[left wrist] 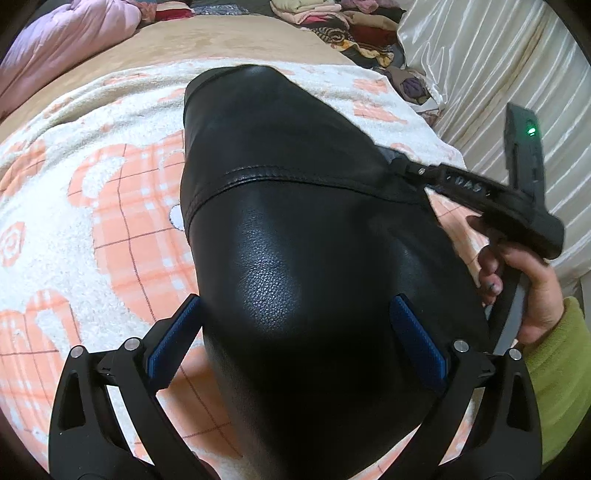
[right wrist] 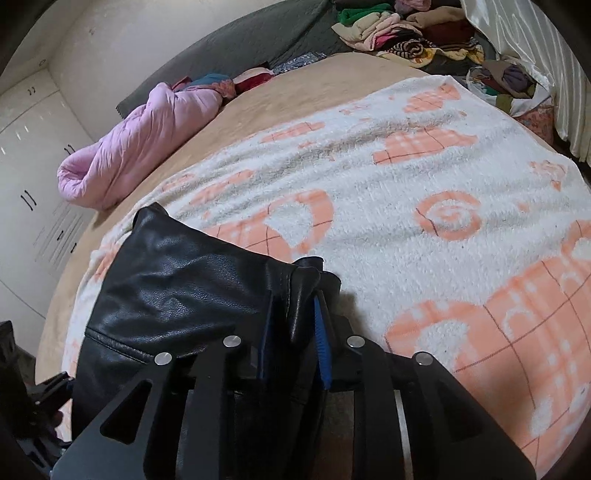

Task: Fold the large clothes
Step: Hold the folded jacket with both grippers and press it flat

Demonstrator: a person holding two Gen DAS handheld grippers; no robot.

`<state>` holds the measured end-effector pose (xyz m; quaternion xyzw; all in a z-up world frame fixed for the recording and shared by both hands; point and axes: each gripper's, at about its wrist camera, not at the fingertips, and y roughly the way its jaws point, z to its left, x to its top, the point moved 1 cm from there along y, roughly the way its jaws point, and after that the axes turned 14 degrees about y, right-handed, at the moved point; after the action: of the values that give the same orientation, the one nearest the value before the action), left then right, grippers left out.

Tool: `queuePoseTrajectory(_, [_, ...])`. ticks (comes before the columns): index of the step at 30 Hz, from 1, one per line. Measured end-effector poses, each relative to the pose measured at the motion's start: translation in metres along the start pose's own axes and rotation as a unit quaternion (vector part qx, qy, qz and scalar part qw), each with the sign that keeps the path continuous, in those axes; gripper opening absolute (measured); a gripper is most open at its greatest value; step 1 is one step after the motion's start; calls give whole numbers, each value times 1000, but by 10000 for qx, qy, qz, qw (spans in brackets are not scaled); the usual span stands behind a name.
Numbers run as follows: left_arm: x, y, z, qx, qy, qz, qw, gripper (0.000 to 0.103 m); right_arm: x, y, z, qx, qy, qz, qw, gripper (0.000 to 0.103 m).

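A black leather garment (left wrist: 277, 166) lies on a white and orange fleece blanket (left wrist: 110, 184) spread on the bed. My left gripper (left wrist: 295, 299) stands wide open low over it, its blue pads (left wrist: 173, 332) flanking the near part of the leather. At the right, a hand (left wrist: 532, 288) in a green sleeve holds my right gripper (left wrist: 400, 166), whose tips pinch the garment's right edge. In the right wrist view the right gripper (right wrist: 295, 295) is narrow, with a fold of the leather garment (right wrist: 177, 280) caught between its blue pads (right wrist: 321, 332).
The blanket (right wrist: 406, 184) runs on bare to the right of the garment. A pink duvet (right wrist: 140, 147) lies at the bed's far left. Piled clothes (right wrist: 406, 29) sit at the far end, beside a pale curtain (left wrist: 480, 55). White wardrobe doors (right wrist: 29, 147) stand on the left.
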<state>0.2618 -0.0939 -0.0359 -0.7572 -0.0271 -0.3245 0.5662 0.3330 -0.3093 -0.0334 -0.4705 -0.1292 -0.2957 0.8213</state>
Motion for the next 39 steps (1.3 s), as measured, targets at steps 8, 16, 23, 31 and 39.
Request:
queuePoseTrajectory(8, [-1,3,3,-50,-77,-17,10000,94,-21,-48,-1,702,248,181,9971,92])
queuePoseTrajectory(16, [-5,-14,25,-313,-443,-216,9983,94,-59,-40,-19,871,504,1149,9883,93])
queuePoseTrajectory(23, [-9,7,64,-1007,-1066,29,9892,95,-69,-7,-42,1631,946,1742,9665,67])
queuePoseTrajectory(31, [-5,-6,74,-644,-878,-110,9940,83,-62,5,-7,1823,683,1662,9667,59])
queuePoseTrajectory(39, [-14,-25,97,-54,-794,3,9968,84,-65,14,27,1489,330,1528,9764,73])
